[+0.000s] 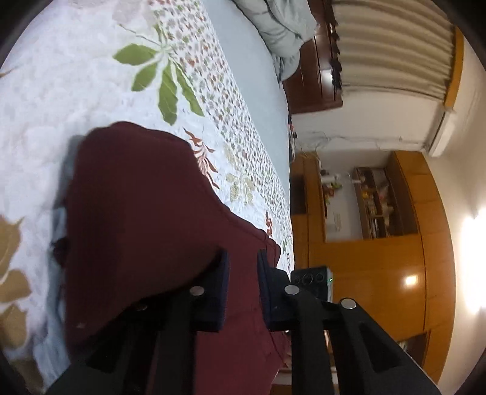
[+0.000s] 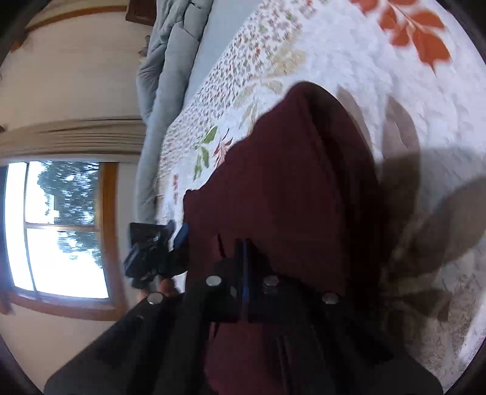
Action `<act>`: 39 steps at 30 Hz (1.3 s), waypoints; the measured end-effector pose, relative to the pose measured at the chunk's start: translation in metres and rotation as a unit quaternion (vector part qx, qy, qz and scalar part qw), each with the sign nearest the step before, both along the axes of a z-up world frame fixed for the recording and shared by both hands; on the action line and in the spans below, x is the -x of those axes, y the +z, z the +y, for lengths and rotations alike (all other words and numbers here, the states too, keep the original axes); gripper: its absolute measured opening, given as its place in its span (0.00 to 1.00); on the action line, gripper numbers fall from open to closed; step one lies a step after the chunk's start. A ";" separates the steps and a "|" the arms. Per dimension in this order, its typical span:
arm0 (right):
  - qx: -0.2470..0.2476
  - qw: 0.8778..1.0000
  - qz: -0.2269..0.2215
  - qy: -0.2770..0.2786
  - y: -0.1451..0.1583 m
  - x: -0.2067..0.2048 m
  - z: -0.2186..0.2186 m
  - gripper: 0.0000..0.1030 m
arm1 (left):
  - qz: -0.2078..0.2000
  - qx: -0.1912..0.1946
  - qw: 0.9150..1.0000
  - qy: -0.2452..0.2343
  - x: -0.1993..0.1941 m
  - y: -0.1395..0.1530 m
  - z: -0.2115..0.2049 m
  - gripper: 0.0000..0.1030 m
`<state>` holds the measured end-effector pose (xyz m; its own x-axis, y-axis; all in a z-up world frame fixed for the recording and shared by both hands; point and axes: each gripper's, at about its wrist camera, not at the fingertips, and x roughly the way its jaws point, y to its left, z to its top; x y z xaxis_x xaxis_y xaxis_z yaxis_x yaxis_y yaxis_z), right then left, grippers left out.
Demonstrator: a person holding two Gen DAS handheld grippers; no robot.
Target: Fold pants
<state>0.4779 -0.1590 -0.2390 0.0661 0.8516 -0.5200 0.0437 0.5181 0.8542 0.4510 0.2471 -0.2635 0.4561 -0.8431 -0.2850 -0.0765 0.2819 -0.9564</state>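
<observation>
Dark maroon pants (image 1: 142,206) lie bunched on a white floral bedspread (image 1: 54,91). My left gripper (image 1: 243,261) is at their near edge, and its two dark pads pinch a fold of the maroon cloth, which also drapes over the left finger. In the right wrist view the pants (image 2: 297,170) rise in a hump ahead of my right gripper (image 2: 244,246). Its blue pads are pressed together on the cloth's near edge. The left gripper (image 2: 152,252) shows beside it with a hand behind, and the right gripper's black body (image 1: 309,279) shows in the left wrist view.
A crumpled grey duvet (image 1: 282,27) lies at the far end of the bed (image 2: 164,60). An orange wooden wardrobe with shelves (image 1: 379,273) stands beyond the bed's edge on one side. A window (image 2: 60,228) and curtains are on the other.
</observation>
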 end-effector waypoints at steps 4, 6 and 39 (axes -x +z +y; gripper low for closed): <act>0.010 0.999 -0.037 0.003 0.035 0.017 -0.013 0.41 | -0.032 0.006 0.999 0.006 0.032 0.025 0.012 0.52; -0.025 0.998 -0.062 0.012 0.058 0.035 -0.012 0.40 | -0.070 -0.005 0.997 -0.014 0.061 0.046 0.005 0.53; 0.329 0.898 -0.274 -0.098 0.160 0.427 -0.020 0.97 | -0.109 -0.550 0.822 0.096 0.454 0.197 -0.130 0.87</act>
